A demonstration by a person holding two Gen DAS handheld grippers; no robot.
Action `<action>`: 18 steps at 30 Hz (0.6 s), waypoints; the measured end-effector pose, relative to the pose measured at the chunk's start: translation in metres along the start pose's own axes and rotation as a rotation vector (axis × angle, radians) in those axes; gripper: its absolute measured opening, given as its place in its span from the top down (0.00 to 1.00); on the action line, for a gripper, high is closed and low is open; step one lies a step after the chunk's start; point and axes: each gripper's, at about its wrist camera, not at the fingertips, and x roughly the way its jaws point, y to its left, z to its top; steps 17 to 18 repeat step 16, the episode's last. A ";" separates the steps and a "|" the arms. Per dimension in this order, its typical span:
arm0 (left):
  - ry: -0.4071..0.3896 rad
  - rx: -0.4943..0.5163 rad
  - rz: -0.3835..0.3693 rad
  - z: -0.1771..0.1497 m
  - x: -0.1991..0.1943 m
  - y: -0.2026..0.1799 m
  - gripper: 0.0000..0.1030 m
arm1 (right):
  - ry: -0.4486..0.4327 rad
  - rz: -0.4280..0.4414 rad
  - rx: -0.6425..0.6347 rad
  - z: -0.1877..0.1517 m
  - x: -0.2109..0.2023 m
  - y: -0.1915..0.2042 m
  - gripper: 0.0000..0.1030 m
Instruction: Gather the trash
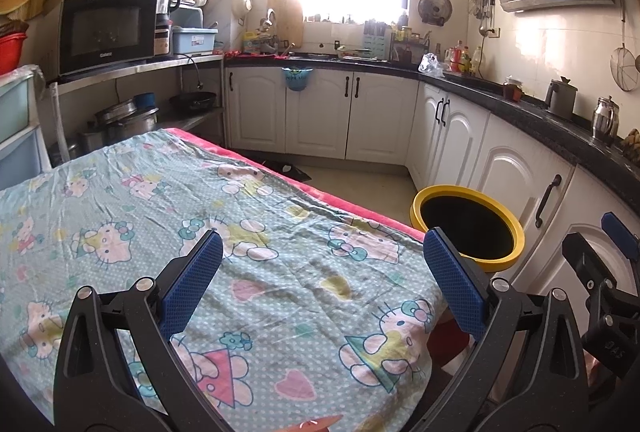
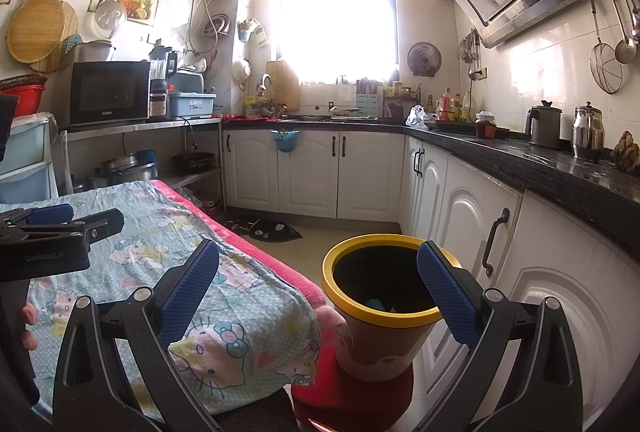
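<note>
A yellow-rimmed trash bin [image 2: 362, 348] stands on a red stool [image 2: 352, 402] beside the table; some bits, one of them blue, lie at its bottom. The same bin [image 1: 506, 258] shows right of the table in the left wrist view. My left gripper [image 1: 322, 256] hovers open over the cartoon-cat tablecloth [image 1: 200, 216], nothing between its blue pads [image 1: 192, 284]. My right gripper [image 2: 318, 268] is open and empty, between the table corner and the bin's mouth. The left gripper [image 2: 60, 228] shows at the left of the right wrist view. No trash is visible on the cloth.
White cabinets [image 2: 472, 224] under a black counter [image 2: 560, 168] run close along the right and back. A steel shelf with a microwave [image 1: 106, 30] stands to the left. A dark mat [image 2: 268, 228] lies on the floor. Kettles and bottles stand on the counter.
</note>
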 end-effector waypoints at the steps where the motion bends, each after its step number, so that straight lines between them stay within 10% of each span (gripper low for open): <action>1: 0.006 0.000 0.007 -0.001 0.001 0.000 0.10 | -0.001 0.001 0.000 0.000 0.000 0.000 0.06; 9: 0.027 -0.030 0.030 0.002 -0.004 0.011 0.10 | -0.006 0.070 -0.042 0.013 0.002 0.016 0.06; 13: 0.058 -0.132 0.140 0.010 -0.021 0.064 0.10 | 0.034 0.338 -0.089 0.049 0.018 0.067 0.06; 16: 0.062 -0.216 0.395 0.008 -0.053 0.138 0.10 | 0.079 0.584 -0.125 0.074 0.030 0.131 0.06; 18: 0.062 -0.216 0.395 0.008 -0.053 0.138 0.10 | 0.079 0.584 -0.125 0.074 0.030 0.131 0.06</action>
